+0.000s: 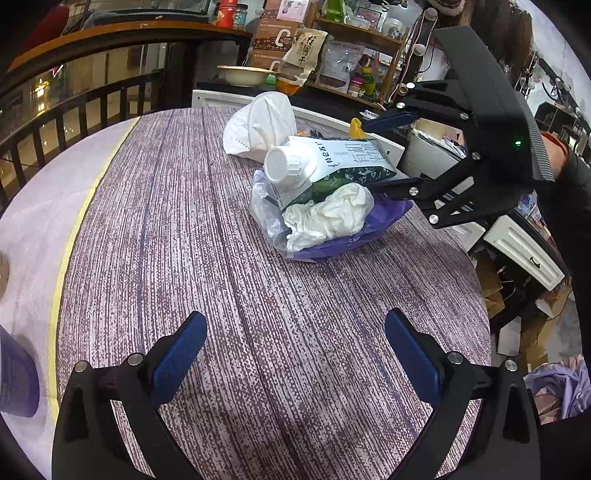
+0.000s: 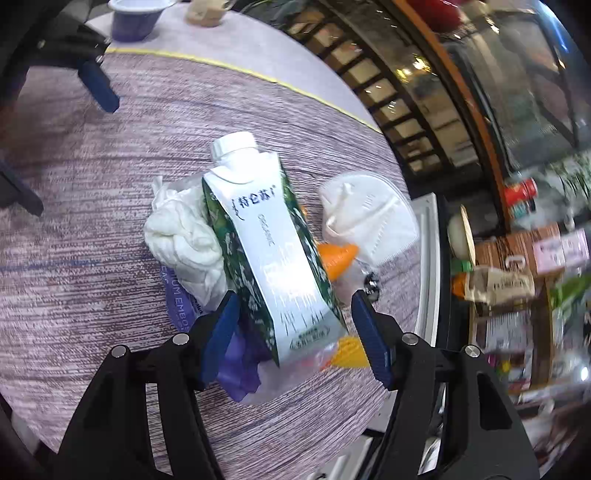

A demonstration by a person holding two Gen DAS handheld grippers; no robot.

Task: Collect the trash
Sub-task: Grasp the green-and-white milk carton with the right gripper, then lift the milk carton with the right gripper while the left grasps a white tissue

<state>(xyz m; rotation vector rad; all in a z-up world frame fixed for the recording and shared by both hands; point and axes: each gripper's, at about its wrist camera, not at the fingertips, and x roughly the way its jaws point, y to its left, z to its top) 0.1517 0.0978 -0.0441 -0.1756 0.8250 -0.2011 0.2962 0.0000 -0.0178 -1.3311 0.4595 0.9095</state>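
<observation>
My left gripper [image 1: 295,354] hangs low over the bare table [image 1: 184,258], jaws spread wide with nothing between the blue pads [image 1: 179,360]. Past them, well apart, the trash heap sits near the table's far edge.

My right gripper [image 2: 295,332] is at that heap. Its jaws straddle the base end of the carton [image 2: 269,251], one pad on each side. The left pad [image 2: 221,332] looks to be against the carton's green side; the right pad shows a gap beside the carton, so I cannot tell whether I have a grip. The jaws stand a carton's width apart.

The carton lies on its side atop the heap, white cap [image 1: 282,164] pointing away from my right gripper. Beside it, touching, is a crumpled tissue [image 1: 328,216]. Under both lie a purple wrapper [image 1: 354,240] and a clear bag [image 1: 264,206]. On the other side of the carton an orange scrap [image 2: 338,260] pokes out. Just beyond the carton rests a white mask [image 1: 258,125], touching the heap.

Farther off, at the table's rim, stands a purple cup [image 2: 136,18].
</observation>
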